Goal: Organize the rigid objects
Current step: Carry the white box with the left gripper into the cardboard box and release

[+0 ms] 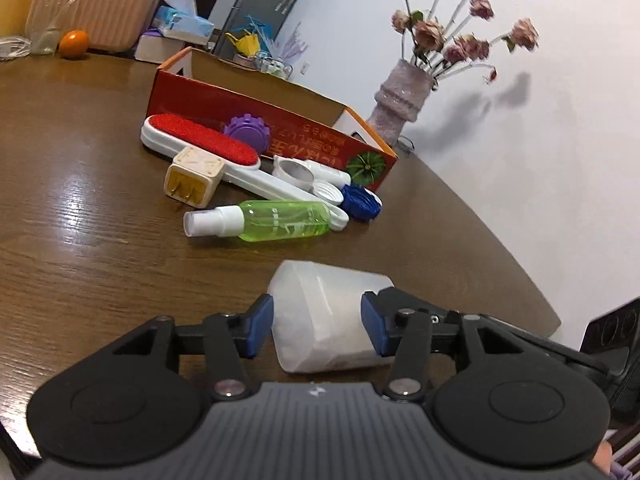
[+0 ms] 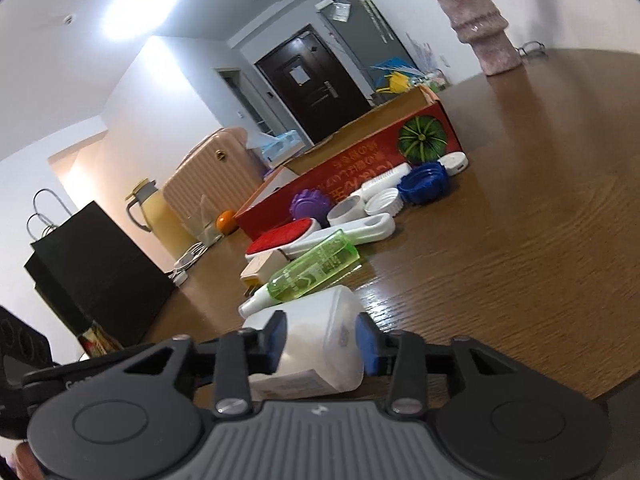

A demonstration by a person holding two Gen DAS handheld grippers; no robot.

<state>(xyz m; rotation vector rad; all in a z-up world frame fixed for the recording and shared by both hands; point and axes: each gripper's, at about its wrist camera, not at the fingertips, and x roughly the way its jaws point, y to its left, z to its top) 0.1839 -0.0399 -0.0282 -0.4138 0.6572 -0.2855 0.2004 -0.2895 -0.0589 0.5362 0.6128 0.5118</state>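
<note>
Brown wooden table (image 1: pixel 80 208) carried the clutter beside the red box (image 1: pixel 280 120). You pinched the white tub (image 1: pixel 328 316), lying nearest you, with both grippers (image 1: pixel 316 328) (image 2: pixel 322 340); next you needed to lift it boxward.

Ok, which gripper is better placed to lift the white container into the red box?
Probably right. The right gripper has both pads against the white container, squarely centred. The left gripper straddles it off-centre, and its grip is unclear.
</note>
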